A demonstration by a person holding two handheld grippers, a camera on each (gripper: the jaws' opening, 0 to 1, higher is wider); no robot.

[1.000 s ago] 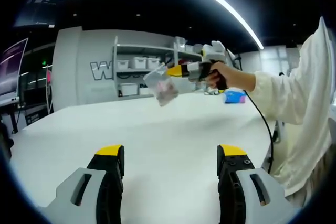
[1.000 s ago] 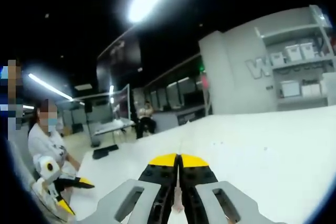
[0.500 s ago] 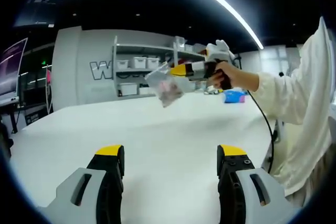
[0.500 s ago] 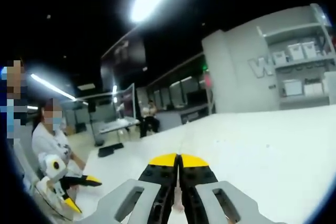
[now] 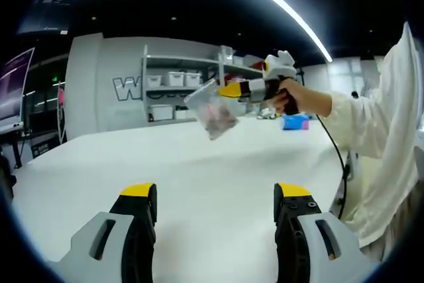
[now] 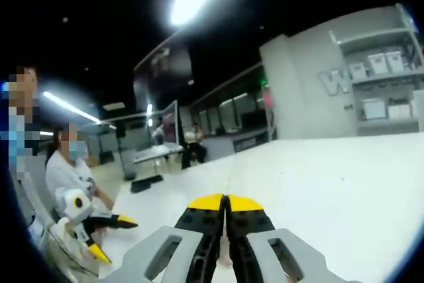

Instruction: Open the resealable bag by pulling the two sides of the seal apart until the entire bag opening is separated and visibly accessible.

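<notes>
Right gripper [image 6: 225, 205]: jaws closed flush — yellow tips meet with no visible gap, a thin clear edge pinched between them. A white table [image 6: 344, 190] extends ahead of the jaws. At lower left, the left gripper [image 6: 106, 233] — yellow-tipped, jaws parted — sits with a seated person [image 6: 66, 170] behind it. Shelves with white bins [image 6: 381, 84] stand against the grey wall at right.

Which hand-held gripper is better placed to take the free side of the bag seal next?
Probably the left hand-held gripper: its jaws stand open with nothing between them, facing the bag. The right hand-held gripper is shut on the bag, holding it above the table.
</notes>
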